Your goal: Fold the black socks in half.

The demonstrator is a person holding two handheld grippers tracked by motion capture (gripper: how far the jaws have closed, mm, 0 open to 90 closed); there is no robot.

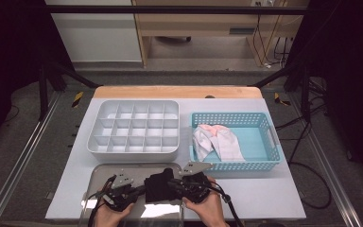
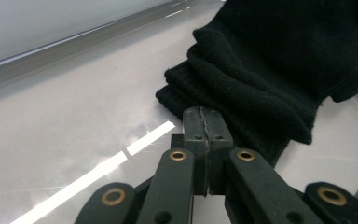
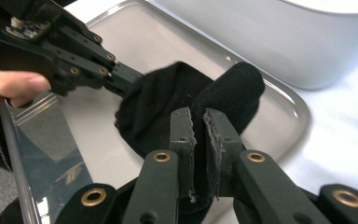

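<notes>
A black sock (image 1: 159,188) hangs bunched just above a shiny metal tray (image 1: 105,173) at the table's near edge, between both grippers. My left gripper (image 1: 139,190) is shut on the sock's left edge; in the left gripper view its jaws (image 2: 207,115) are pressed together against the folded, ribbed part of the sock (image 2: 261,70). My right gripper (image 1: 174,183) is shut on the sock's right side. In the right gripper view black fabric (image 3: 168,100) runs down between its jaws (image 3: 199,117), and the left gripper (image 3: 121,77) pinches the far edge over the tray (image 3: 286,109).
A white organiser (image 1: 133,128) with several small compartments stands behind the tray. To its right a blue slotted basket (image 1: 264,124) holds folded white and pink cloths (image 1: 217,141). A bare strip of white table lies right of the hands.
</notes>
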